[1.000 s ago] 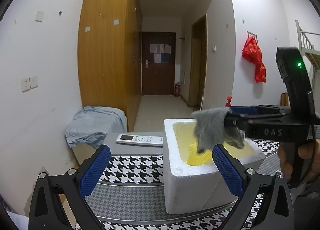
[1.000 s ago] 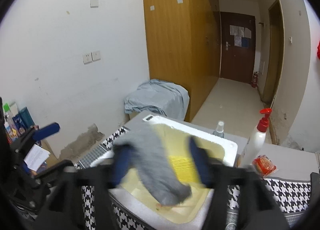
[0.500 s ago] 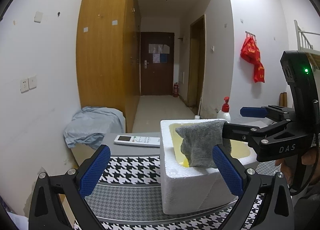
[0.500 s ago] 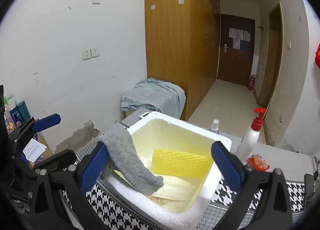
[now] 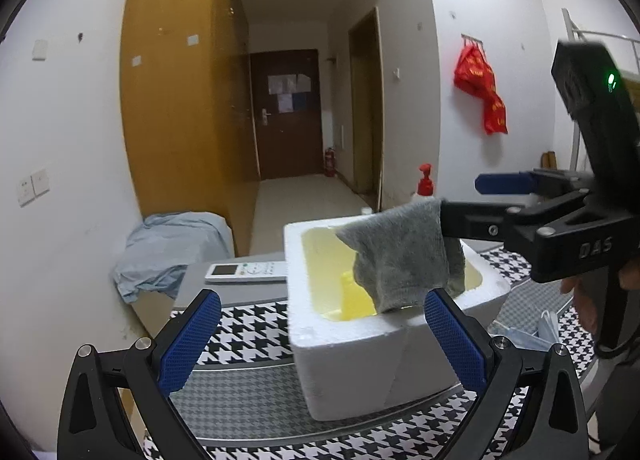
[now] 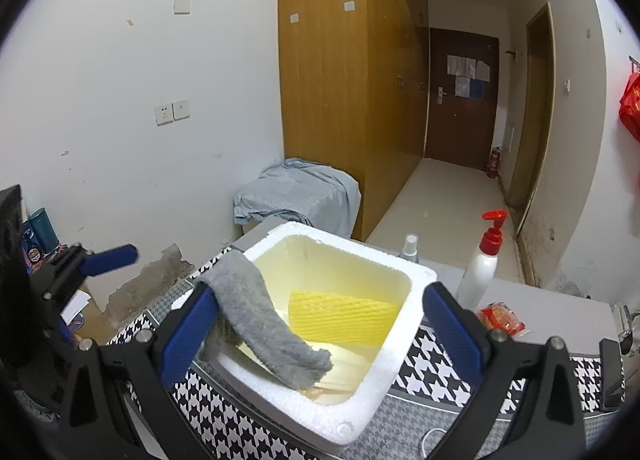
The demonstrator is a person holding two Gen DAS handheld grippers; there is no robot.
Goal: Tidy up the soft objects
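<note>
A white foam box (image 5: 344, 352) stands on the houndstooth table; it also shows in the right wrist view (image 6: 352, 412). A yellow sponge (image 6: 344, 318) lies inside it. A grey cloth (image 6: 260, 324) hangs draped over my right gripper's left finger, trailing into the box; in the left wrist view the cloth (image 5: 404, 256) hangs from that finger over the box. My right gripper (image 6: 316, 330) is open above the box. My left gripper (image 5: 320, 336) is open and empty, in front of the box.
A white remote (image 5: 246, 272) lies behind the box. A red-pump bottle (image 6: 482, 268), a small spray bottle (image 6: 410, 248) and a red packet (image 6: 502, 318) stand to the right. A blue-grey cloth pile (image 6: 298, 192) sits by the wardrobe. Face masks (image 5: 536, 334) lie at right.
My right gripper opened from shut on the grey cloth. The cloth now hangs from one finger, its end lying in the box. The left gripper stayed put.
</note>
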